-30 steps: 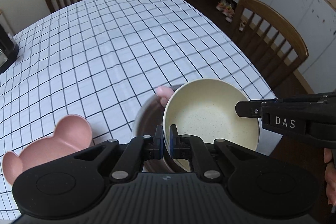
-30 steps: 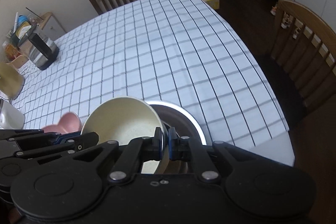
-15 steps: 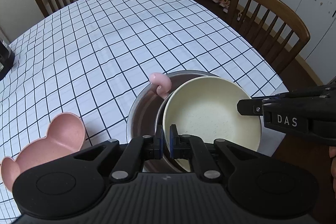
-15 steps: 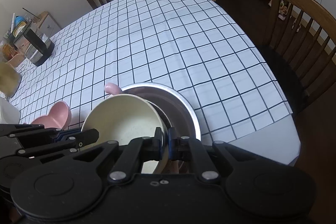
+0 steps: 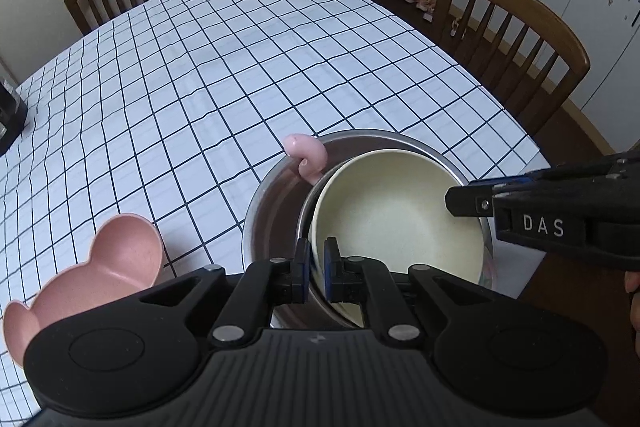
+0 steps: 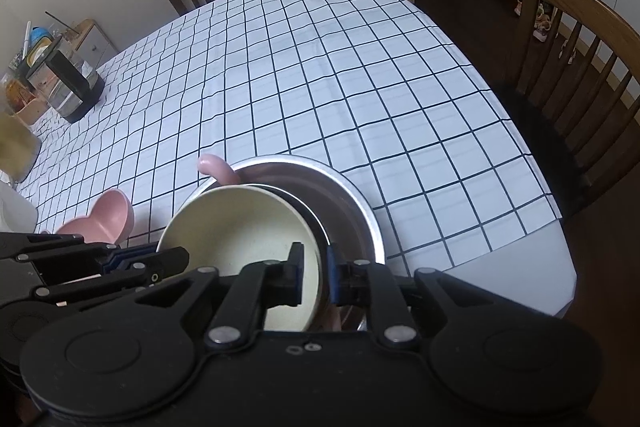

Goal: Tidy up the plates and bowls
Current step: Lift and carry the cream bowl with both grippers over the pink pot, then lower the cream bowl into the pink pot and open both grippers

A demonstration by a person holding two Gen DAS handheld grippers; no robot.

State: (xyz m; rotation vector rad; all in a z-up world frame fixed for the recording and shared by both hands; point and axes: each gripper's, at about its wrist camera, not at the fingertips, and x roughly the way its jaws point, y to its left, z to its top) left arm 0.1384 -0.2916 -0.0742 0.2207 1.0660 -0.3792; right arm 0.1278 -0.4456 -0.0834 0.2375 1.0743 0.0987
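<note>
I'm holding the cream bowl (image 5: 394,219) by its thin near rim with the left gripper (image 5: 316,269), jaws pinched almost fully together on the wall. It's nesting inside the steel bowl (image 5: 276,203) at the near right edge of the checked table (image 5: 240,67). The right gripper (image 6: 313,277) has just been easing open; its pads are straddling the bowl's right rim, no longer squeezing. The bowl is looking stiff, light and matte-speckled, probably slippery against steel, so the rim is the sensible hold. A pink handle (image 5: 306,159) is poking up at the steel bowl's far rim. The pink eared dish (image 5: 100,275) is waiting to the left.
</note>
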